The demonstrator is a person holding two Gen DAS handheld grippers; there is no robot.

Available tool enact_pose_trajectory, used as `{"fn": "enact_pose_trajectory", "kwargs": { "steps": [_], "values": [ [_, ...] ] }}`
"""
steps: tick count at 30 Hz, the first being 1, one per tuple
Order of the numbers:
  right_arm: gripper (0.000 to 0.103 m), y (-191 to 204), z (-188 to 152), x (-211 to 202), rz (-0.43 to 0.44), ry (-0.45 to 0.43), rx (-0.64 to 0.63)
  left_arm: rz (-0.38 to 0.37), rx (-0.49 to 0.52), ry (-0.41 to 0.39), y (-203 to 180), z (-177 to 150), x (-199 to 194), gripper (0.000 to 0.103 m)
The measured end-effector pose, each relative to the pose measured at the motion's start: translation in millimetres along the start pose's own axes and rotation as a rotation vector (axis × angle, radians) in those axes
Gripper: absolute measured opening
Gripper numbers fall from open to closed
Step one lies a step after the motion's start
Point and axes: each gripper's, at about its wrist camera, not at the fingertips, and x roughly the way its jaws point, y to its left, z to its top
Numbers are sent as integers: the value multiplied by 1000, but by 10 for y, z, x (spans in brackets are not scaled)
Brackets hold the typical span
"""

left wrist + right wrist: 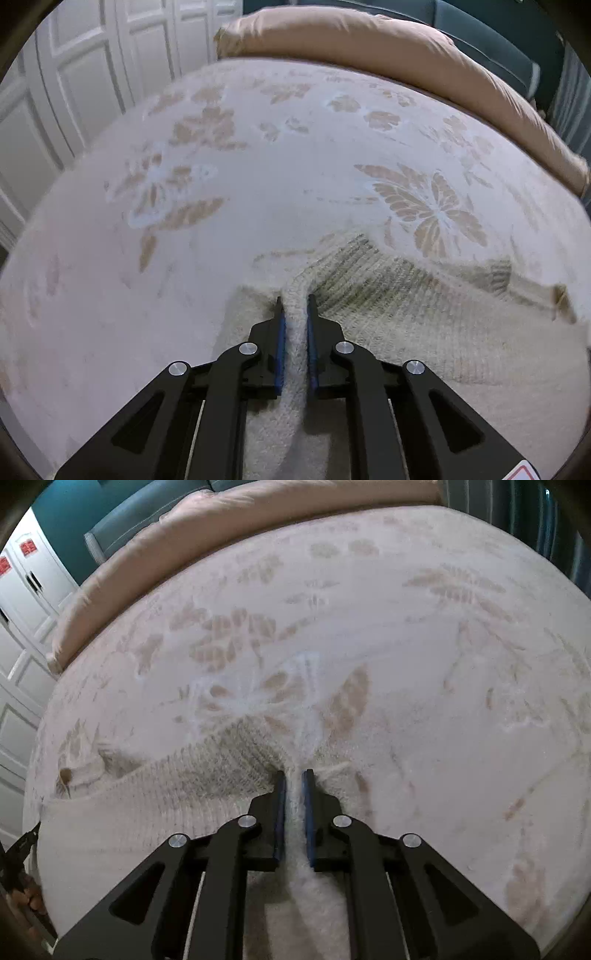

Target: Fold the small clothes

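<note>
A cream ribbed knit garment (388, 295) lies on the bed with the floral pale bedspread (277, 166). My left gripper (294, 299) is shut on a bunched fold of the knit at its left end. In the right wrist view the same knit garment (184, 786) stretches off to the left, and my right gripper (294, 775) is shut on a pinched fold at its right end. The cloth is drawn between the two grippers, with a small tan tag or button (65, 775) near the far corner.
A tan pillow or bolster (369, 48) runs along the far edge of the bed, also in the right wrist view (166, 528). White panelled wardrobe doors (74, 74) stand to the left. A teal headboard (110, 513) is behind.
</note>
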Motion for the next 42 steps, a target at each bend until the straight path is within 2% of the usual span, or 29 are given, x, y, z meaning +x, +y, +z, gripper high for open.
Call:
{"fn": "enact_pose_trajectory", "kwargs": {
  "steps": [3,5,6,8,10,12,15,17,19,22,26,29,34,39,42],
  "values": [
    [22,119,38,-406,-8,-90,18,-2,6,-23,-5,18,-220,16],
    [24,314,-47,-756,-23,-164,-27,-8,3,-57,-1,-6,-440,16],
    [24,383,-88,-842,10,-170,-39,-13,2,-85,-26,-49,-620,16],
    [24,677,-298,-970,99,-142,-102,-57,8,-108,-128,-161,-877,15],
    [24,961,-553,-970,149,-93,-175,-123,38,-79,-352,-381,-1071,19],
    [23,1279,-887,-841,187,-18,-248,-151,71,-30,-552,-593,-1099,23],
    [24,1528,-1312,-570,168,83,-306,-135,97,58,-718,-891,-944,23],
    [24,1621,-1461,-587,106,21,-379,-115,106,83,-745,-1018,-854,23],
    [24,1685,-1474,-606,80,18,-410,-90,131,43,-756,-1093,-866,24],
    [24,1659,-1350,-648,99,48,-360,-71,139,46,-797,-1093,-867,24],
    [24,1640,-1301,-775,144,34,-305,-82,123,49,-768,-1075,-858,24],
    [24,1707,-1376,-579,108,83,-335,-82,126,46,-765,-1088,-855,24],
    [25,1733,-1393,-578,95,68,-342,-93,131,47,-741,-1094,-849,25],
    [26,1853,-1248,-722,154,48,-302,-112,134,42,-716,-1100,-841,25],
    [26,1942,-1205,-640,175,66,-303,-132,110,47,-668,-1083,-879,25]
  ]
}}
